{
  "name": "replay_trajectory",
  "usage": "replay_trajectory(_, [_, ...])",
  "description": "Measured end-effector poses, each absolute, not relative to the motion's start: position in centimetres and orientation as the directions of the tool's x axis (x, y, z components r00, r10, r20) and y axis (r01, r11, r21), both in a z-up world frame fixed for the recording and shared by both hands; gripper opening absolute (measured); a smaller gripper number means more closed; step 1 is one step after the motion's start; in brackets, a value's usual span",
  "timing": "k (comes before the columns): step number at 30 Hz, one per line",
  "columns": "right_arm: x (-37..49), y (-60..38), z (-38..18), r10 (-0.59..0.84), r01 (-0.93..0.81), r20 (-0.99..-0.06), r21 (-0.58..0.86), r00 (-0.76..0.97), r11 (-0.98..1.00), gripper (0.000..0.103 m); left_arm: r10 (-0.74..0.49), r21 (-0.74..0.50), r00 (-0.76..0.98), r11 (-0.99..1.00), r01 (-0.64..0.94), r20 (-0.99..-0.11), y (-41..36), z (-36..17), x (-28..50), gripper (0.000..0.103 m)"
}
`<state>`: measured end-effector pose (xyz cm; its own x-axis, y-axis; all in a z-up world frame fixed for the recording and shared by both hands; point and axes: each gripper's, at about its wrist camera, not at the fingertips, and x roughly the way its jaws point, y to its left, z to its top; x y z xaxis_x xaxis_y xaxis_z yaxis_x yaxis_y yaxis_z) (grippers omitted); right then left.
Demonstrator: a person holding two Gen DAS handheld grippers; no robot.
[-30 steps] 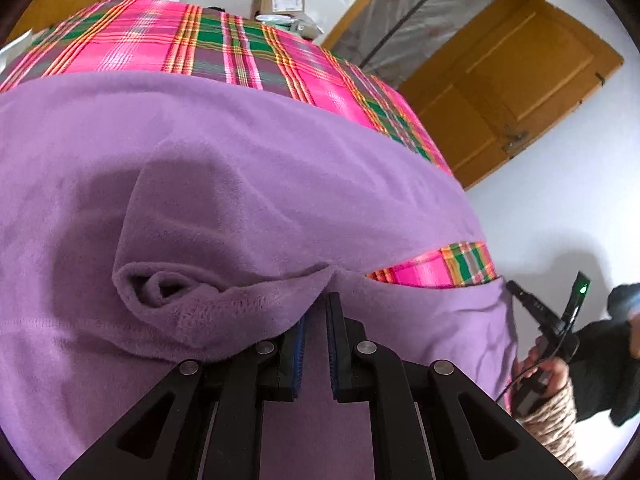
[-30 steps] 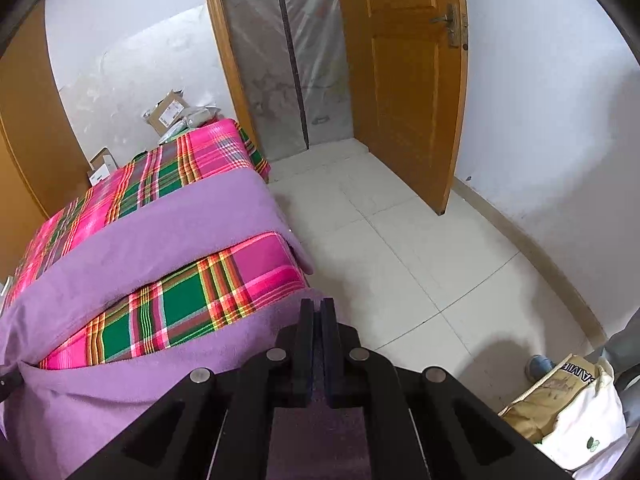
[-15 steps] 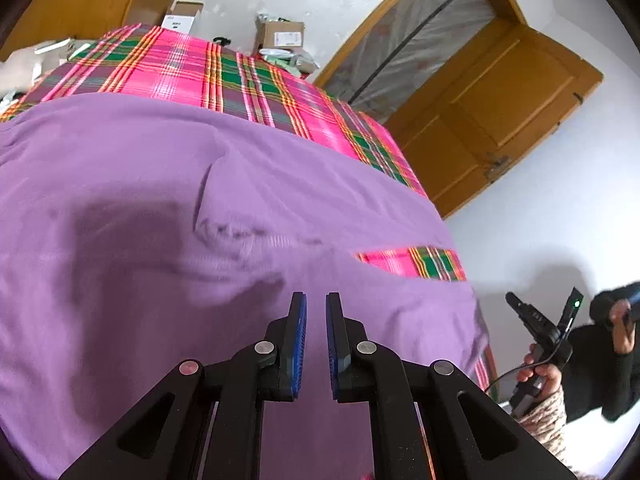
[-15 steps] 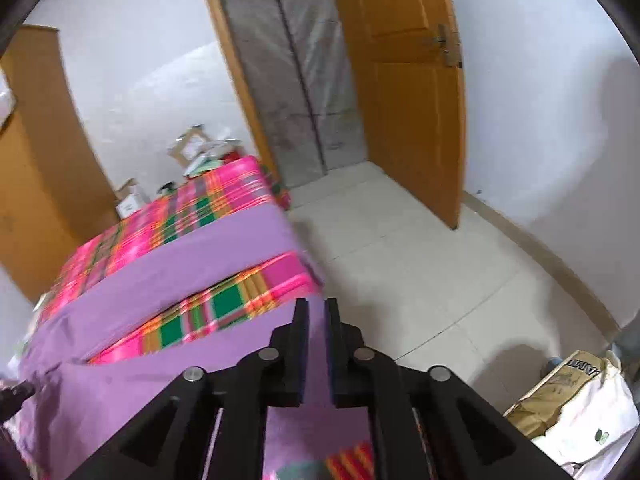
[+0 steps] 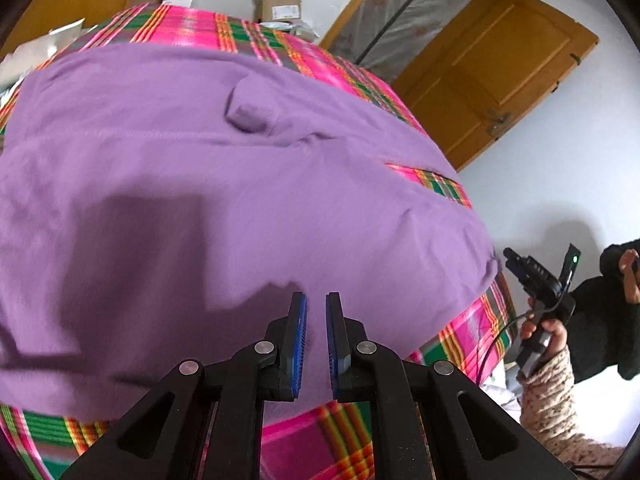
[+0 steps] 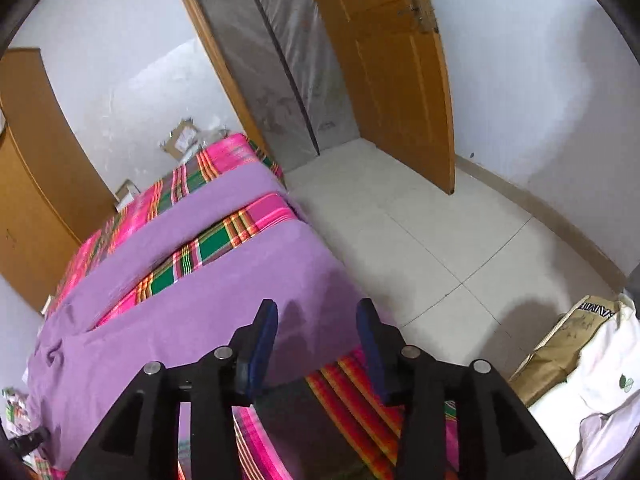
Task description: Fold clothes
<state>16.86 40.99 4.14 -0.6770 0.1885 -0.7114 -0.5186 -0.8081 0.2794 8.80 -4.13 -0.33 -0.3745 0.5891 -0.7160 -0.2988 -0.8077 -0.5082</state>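
A purple fleece garment (image 5: 240, 200) lies spread over a bed with a pink and green plaid sheet (image 5: 312, 440). It shows a small raised pucker near its far middle. My left gripper (image 5: 316, 300) hovers over its near part, its blue pads a narrow gap apart with nothing between them. In the right wrist view the purple garment (image 6: 200, 320) reaches the bed's corner, and a strip of plaid sheet (image 6: 200, 248) shows between two purple parts. My right gripper (image 6: 318, 308) stands wide open above that near purple edge, holding nothing.
An open wooden door (image 6: 384, 80) and tiled floor (image 6: 440, 248) lie right of the bed. A paper bag with white cloth (image 6: 580, 360) sits on the floor at right. Cardboard boxes (image 5: 278, 6) stand beyond the bed. A person in dark clothing (image 5: 600, 320) is at the bed's right.
The bunched purple fold at my left gripper has dropped flat and the gripper has pulled back. My right gripper let go of the purple edge, opened wide and rose.
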Motion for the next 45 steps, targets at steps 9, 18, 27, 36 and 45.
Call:
replay_trajectory(9, [16.6, 39.8, 3.6, 0.299, -0.585, -0.798, 0.081, -0.523, -0.807, 0.041, 0.588, -0.524, -0.362, -0.809, -0.268, -0.723, -4.9, -1.7, 9.2, 0.010])
replay_trajectory(18, [20.5, 40.5, 4.6, 0.336, -0.659, -0.794, 0.105, -0.506, -0.745, 0.043, 0.604, -0.536, -0.350, -0.797, -0.279, -0.716, -5.1, -1.9, 9.0, 0.010])
replay_trajectory(27, [17.1, 37.4, 3.6, 0.242, -0.541, -0.769, 0.158, -0.592, -0.826, 0.042, 0.595, -0.537, -0.364, -0.803, -0.257, -0.716, -6.1, -1.9, 9.3, 0.010])
replay_trajectory(36, [15.0, 33.4, 7.0, 0.177, -0.434, -0.711, 0.197, -0.681, -0.879, 0.041, 0.538, -0.537, -0.482, -0.829, -0.155, -0.692, -11.2, -0.7, 8.9, 0.010])
replay_trajectory(45, [8.8, 22.2, 6.4, -0.105, -0.107, -0.719, 0.243, -0.687, -0.964, 0.041, 0.418, -0.513, -0.552, -0.858, 0.019, -0.721, -17.0, -1.7, 9.3, 0.010])
